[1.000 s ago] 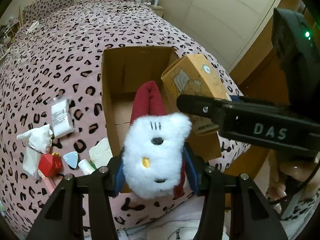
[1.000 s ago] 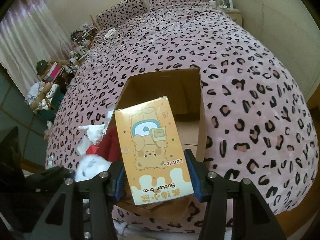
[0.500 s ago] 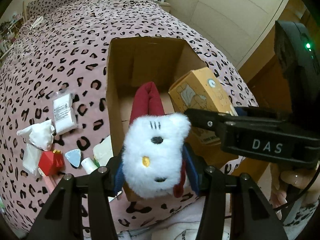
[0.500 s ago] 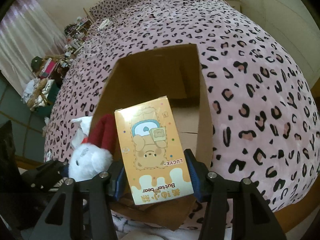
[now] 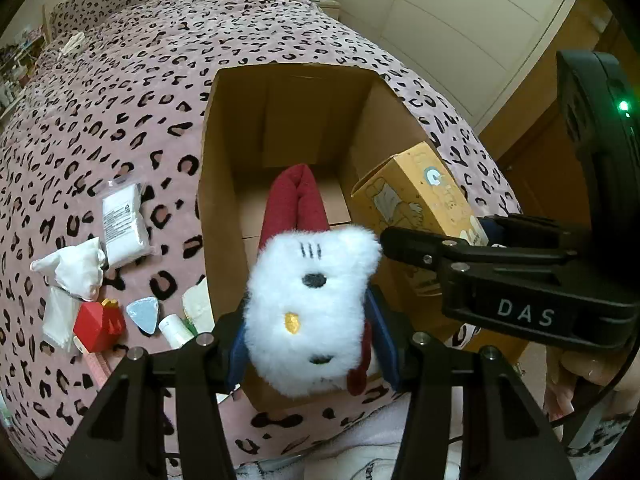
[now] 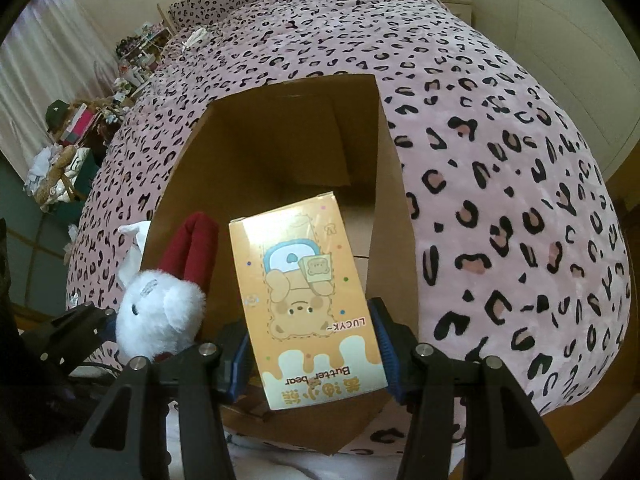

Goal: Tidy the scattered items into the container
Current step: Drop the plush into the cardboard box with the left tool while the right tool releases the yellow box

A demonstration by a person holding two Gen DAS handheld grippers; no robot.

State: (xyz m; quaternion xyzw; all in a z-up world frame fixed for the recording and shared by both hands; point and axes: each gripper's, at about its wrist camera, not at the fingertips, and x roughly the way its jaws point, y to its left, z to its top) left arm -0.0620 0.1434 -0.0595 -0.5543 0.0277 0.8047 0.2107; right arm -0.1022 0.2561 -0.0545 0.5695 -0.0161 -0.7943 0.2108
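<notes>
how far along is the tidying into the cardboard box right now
Early: the cardboard box looks empty. In hand: the left gripper holds a white plush toy, the right gripper an orange carton, both over the box. Left: white packets, red toy, small bits beside it.
</notes>
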